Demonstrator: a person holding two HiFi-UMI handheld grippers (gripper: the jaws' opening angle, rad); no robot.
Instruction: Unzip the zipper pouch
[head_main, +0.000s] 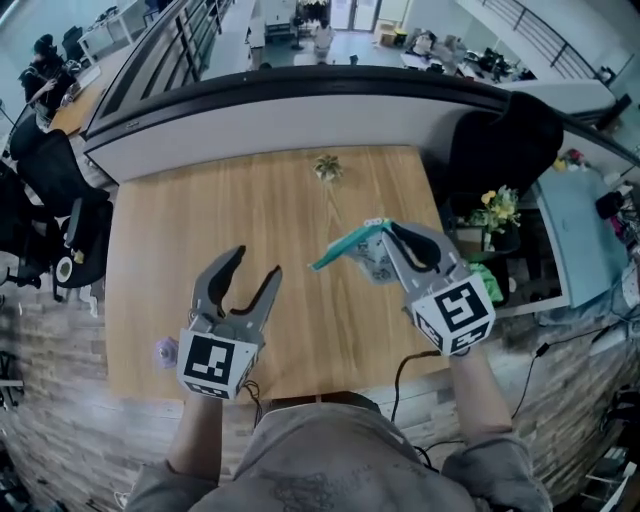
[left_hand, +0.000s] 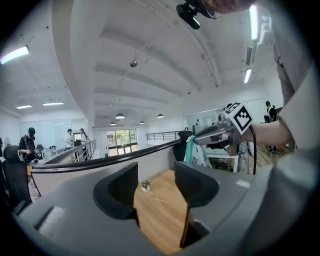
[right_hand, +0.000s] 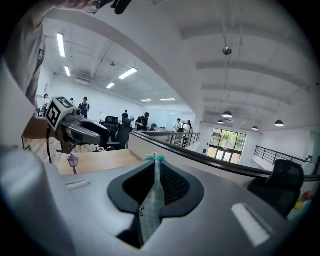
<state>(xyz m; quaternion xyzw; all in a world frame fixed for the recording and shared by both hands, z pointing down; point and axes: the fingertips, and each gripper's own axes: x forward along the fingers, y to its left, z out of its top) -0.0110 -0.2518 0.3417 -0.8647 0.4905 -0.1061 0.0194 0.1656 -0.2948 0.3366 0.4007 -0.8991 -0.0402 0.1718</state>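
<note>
Nearest, left tool (head_main: 257, 262) released, nothing between its jaws. Beside it, right tool (head_main: 386, 228) clenched on teal zipper pouch (head_main: 340, 250), lifted above the bench (head_main: 180, 230); pouch partly hidden by jaws, zipper hard to make out. Farther, small plant (head_main: 326, 167) on bench.

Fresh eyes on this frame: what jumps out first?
The right gripper, held above the right side of the wooden table, is clamped on a teal-edged zipper pouch that hangs clear of the tabletop. To its left, the left gripper stands open with nothing between its jaws. A small potted plant sits alone at the table's far edge.
</note>
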